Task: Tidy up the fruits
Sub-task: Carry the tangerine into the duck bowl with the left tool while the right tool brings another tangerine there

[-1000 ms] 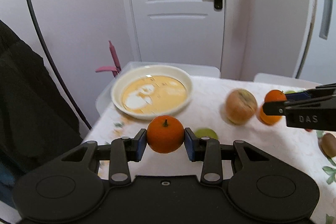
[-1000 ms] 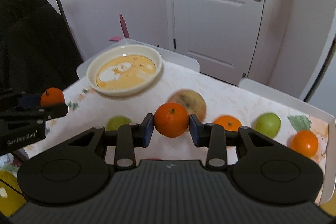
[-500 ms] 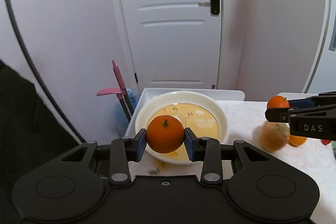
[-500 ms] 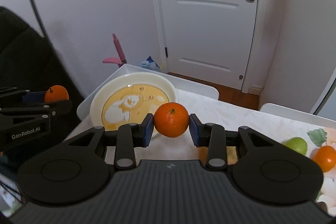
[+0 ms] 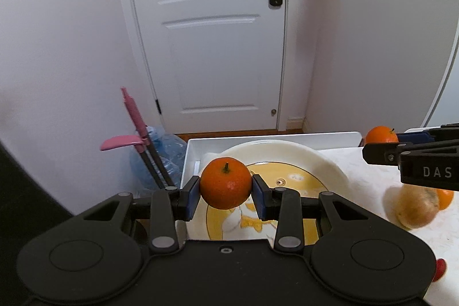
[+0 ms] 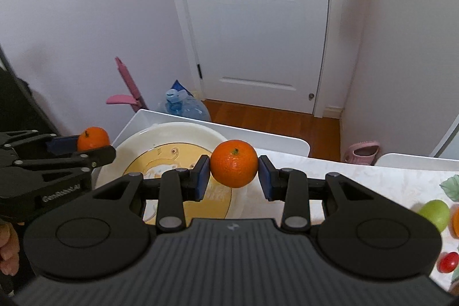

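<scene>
My left gripper is shut on an orange tangerine and holds it above the near left part of a cream plate with a yellow centre. My right gripper is shut on a second tangerine and holds it above the right side of the same plate. Each gripper shows in the other's view, the right one to the right, the left one to the left.
The plate lies at the far left corner of a white table. A brownish apple and an orange lie right of the plate. A green fruit and a small red fruit lie at right. A water jug and pink dustpan stand on the floor.
Both grippers, each holding its tangerine, have moved forward and left from over the scattered fruit to above the plate. The plate now fills the space under the fingers.
</scene>
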`<state>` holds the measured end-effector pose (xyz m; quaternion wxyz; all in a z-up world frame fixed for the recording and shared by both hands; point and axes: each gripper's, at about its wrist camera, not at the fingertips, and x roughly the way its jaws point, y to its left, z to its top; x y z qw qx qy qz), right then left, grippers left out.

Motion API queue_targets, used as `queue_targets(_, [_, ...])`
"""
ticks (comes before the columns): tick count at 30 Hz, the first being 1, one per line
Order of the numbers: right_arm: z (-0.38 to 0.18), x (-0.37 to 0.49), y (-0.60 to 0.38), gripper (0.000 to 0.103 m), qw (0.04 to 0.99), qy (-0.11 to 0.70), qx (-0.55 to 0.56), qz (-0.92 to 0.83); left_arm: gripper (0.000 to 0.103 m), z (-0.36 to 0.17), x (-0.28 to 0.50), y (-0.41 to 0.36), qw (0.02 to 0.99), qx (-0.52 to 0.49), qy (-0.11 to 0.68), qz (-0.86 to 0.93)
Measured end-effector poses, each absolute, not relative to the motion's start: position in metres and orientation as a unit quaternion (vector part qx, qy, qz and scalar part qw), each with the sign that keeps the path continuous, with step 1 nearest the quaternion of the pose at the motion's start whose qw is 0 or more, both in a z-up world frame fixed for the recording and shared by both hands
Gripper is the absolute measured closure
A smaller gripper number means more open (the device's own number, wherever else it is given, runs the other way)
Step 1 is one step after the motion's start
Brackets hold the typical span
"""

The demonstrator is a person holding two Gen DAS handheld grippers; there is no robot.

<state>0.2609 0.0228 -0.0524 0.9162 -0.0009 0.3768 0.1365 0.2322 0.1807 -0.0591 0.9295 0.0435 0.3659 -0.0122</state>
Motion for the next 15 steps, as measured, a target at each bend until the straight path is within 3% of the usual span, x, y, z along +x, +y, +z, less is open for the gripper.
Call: queue_targets(15, [-0.08,0.293,0.023,0.052,0.906,0.407,0.008,0.112,0.061,-0.116,0.291,0.171,0.91,0.071,0.403,-0.062])
